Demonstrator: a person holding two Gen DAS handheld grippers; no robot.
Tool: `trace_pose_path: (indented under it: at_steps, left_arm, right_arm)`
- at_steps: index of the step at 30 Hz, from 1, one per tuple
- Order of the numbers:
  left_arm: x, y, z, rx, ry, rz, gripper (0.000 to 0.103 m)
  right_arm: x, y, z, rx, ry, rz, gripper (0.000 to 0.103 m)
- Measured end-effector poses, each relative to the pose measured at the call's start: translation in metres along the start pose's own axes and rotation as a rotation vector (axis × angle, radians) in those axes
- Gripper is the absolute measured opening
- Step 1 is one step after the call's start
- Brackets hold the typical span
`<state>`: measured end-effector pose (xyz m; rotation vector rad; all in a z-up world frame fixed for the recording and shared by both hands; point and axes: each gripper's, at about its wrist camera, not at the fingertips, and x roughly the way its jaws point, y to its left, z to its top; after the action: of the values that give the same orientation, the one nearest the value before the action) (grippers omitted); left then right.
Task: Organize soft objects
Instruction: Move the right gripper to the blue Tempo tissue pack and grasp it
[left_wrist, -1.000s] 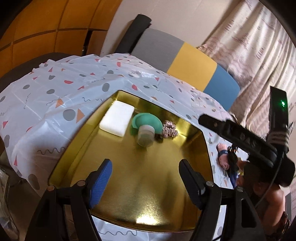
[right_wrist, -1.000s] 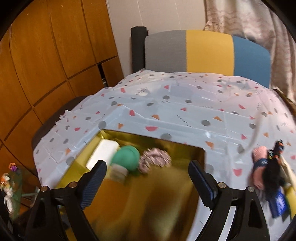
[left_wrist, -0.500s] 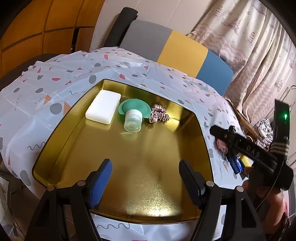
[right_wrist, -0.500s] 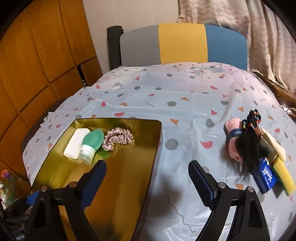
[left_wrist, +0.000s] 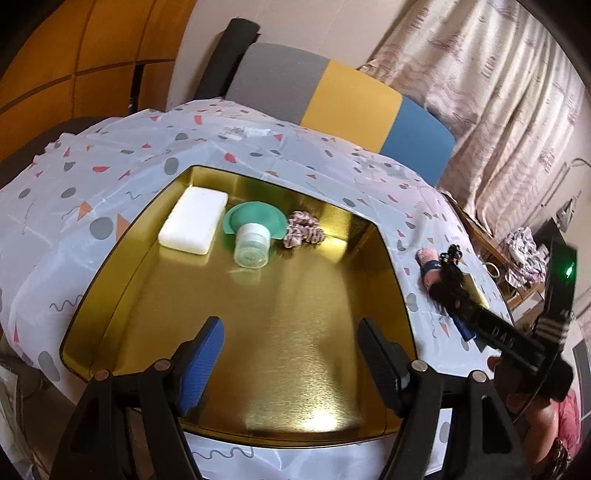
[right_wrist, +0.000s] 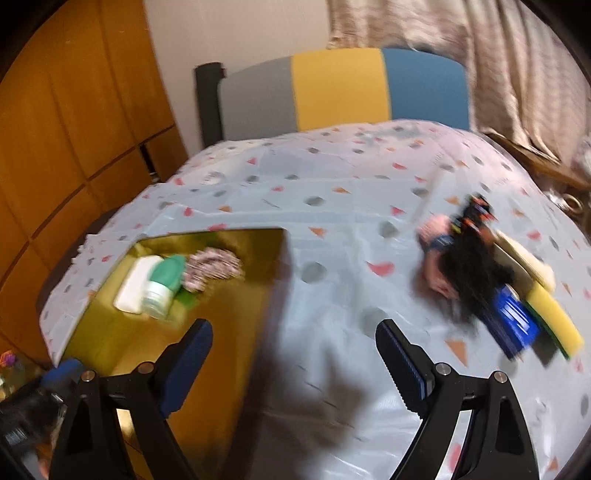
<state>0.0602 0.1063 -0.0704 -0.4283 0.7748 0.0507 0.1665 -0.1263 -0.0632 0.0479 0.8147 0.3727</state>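
A gold tray (left_wrist: 122, 251) lies on the patterned tablecloth and holds a white sponge block (left_wrist: 194, 219), a green squeeze bottle (left_wrist: 253, 232) lying cap toward me, and a pink scrunchie (left_wrist: 303, 229). My left gripper (left_wrist: 291, 358) is open and empty, low over the tray's near half. To the right of the tray lie a doll with black hair (right_wrist: 461, 266), a blue packet (right_wrist: 515, 321) and a yellow sponge (right_wrist: 554, 317). My right gripper (right_wrist: 293, 354) is open and empty, above the cloth between tray (right_wrist: 258, 236) and doll. The right wrist view is blurred.
A grey, yellow and blue chair back (left_wrist: 332, 96) stands behind the table. Curtains (left_wrist: 498, 92) hang at the right, wood panels (right_wrist: 74, 129) at the left. The right gripper's body (left_wrist: 517, 343) shows in the left wrist view beside the doll (left_wrist: 443, 273).
The right gripper has swung right, away from the tray toward the doll pile. The left gripper's view has shifted only a little and it stays open over the tray.
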Motion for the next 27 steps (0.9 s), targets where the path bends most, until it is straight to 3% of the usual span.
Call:
trace_pose_path:
  at_steps: [6,13,19,27]
  left_arm:
    - [0.002,-0.022,-0.009,0.077,0.023,-0.072,0.075]
    - [0.004,-0.057,-0.026,0.166,0.065,-0.143,0.075]
    - [0.001,-0.076,-0.034,0.196,0.078,-0.176,0.075]
    - [0.001,-0.075,-0.036,0.175,0.093,-0.163,0.075]
  right_arm:
    - [-0.004,-0.059,-0.035,0.013,0.052,-0.138,0.091]
    - [0.0,-0.143,-0.055,0.134,0.104,-0.244,0.091]
    - [0.017,-0.186,-0.046,0.159,0.124,-0.287,0.091]
    - [0.037,-0.21,-0.018,0.172,0.123,-0.29,0.091]
